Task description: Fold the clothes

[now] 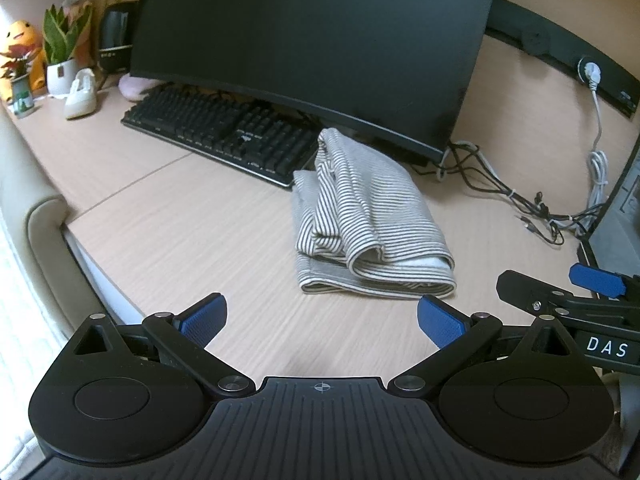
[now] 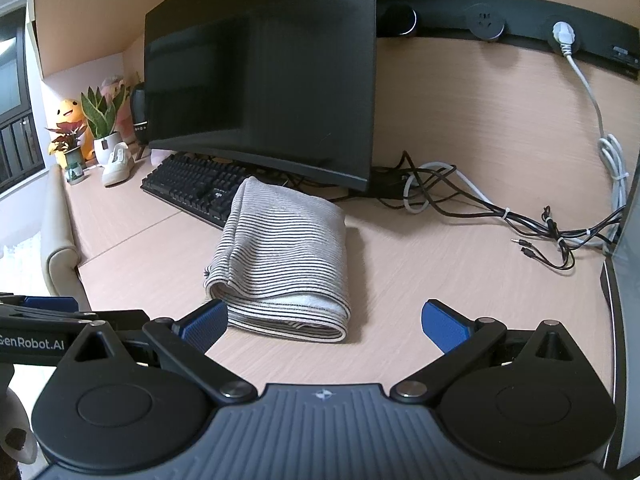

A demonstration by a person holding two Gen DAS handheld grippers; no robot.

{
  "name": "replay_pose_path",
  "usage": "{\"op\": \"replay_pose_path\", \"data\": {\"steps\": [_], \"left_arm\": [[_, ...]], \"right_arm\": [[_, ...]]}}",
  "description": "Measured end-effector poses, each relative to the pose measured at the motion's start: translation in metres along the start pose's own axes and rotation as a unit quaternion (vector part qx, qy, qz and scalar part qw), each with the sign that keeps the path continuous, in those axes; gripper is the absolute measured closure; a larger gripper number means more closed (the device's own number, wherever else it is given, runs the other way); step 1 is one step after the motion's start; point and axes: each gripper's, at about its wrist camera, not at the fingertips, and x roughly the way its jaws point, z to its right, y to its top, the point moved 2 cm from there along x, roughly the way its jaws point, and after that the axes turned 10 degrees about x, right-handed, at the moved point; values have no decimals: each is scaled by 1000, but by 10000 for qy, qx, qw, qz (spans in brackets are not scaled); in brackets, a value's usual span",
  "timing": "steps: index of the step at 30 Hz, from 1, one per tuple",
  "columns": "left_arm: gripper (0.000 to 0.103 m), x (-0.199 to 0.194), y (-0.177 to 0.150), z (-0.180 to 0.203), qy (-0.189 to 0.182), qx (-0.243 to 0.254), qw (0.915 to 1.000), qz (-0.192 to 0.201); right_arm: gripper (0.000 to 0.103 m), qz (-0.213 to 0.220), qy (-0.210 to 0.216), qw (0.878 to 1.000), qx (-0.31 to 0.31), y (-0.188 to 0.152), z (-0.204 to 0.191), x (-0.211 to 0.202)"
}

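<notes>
A grey-and-white striped garment (image 1: 360,220) lies folded in a thick bundle on the wooden desk (image 1: 200,240), its far end against the keyboard and monitor base. It also shows in the right wrist view (image 2: 284,256). My left gripper (image 1: 322,322) is open and empty, just in front of the bundle's near edge. My right gripper (image 2: 324,324) is open and empty, its left finger (image 2: 204,322) close to the bundle's near left corner. The right gripper also shows at the right of the left wrist view (image 1: 568,296).
A black keyboard (image 1: 224,136) and a dark monitor (image 1: 312,44) stand behind the garment. Tangled cables (image 2: 500,216) lie at the right. Potted plants (image 1: 60,52), a white shoe (image 1: 82,94) and a yellow toy (image 1: 22,36) sit far left. A chair back (image 1: 36,216) borders the left edge.
</notes>
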Motion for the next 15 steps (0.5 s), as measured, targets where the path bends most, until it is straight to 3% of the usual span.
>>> {"op": "replay_pose_path", "data": {"steps": [15], "left_arm": [[0, 15, -1, -7, -13, -137, 9997, -190]], "right_arm": [[0, -181, -14, 9998, -20, 0, -3, 18]]}}
